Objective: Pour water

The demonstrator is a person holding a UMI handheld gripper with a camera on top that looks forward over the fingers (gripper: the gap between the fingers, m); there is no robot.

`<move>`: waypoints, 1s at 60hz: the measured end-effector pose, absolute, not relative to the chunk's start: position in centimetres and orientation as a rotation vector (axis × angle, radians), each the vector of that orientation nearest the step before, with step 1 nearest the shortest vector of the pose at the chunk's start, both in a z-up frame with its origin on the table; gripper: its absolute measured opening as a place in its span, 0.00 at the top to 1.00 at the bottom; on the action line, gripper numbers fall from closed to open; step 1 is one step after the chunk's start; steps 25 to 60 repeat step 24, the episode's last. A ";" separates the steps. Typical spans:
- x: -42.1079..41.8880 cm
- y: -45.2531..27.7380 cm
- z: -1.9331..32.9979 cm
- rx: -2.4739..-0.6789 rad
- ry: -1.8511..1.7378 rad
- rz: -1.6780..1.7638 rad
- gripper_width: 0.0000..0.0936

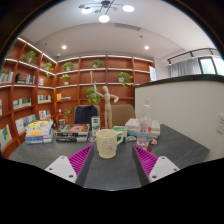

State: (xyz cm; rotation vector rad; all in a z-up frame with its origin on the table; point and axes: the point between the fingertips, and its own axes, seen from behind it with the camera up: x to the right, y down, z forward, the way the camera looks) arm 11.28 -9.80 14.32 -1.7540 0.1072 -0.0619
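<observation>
The mug (107, 143) sits on the grey table (185, 145), just ahead of the fingers and centred on the gap between them, not yet inside it. White, looks ceramic: stiff, glazed so probably slippery, some weight, more if it holds water. It will chip if knocked. The handle seems to stick out on its right side; I'd skip it and pinch the straight body around mid-height, pads on opposite walls.

The gripper (103, 164) is empty, jaws spread wide, magenta pads (146, 160) facing each other across bare tabletop. You've got room to slide in around the cup.

Can't tell you if there's water in the mug: the inside isn't visible from this low angle. A clear bottle (147, 123) stands beyond the mug, to its right, among small clutter too fine to identify. Whether you pour from the bottle or from the mug isn't clear from here.

Further out, a stack of books (39, 131) off to the left and a wooden mannequin (103, 103) behind the mug. Neither is in your approach path.
</observation>
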 end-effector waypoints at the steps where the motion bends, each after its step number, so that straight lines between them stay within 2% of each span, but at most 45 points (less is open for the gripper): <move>1: 11.0 -10.0 14.4 -1.751 0.104 -0.060 0.14; 24: 6.4 -11.4 14.7 -1.731 0.031 -0.016 0.14; 60: 6.4 -11.4 14.7 -1.731 0.031 -0.016 0.14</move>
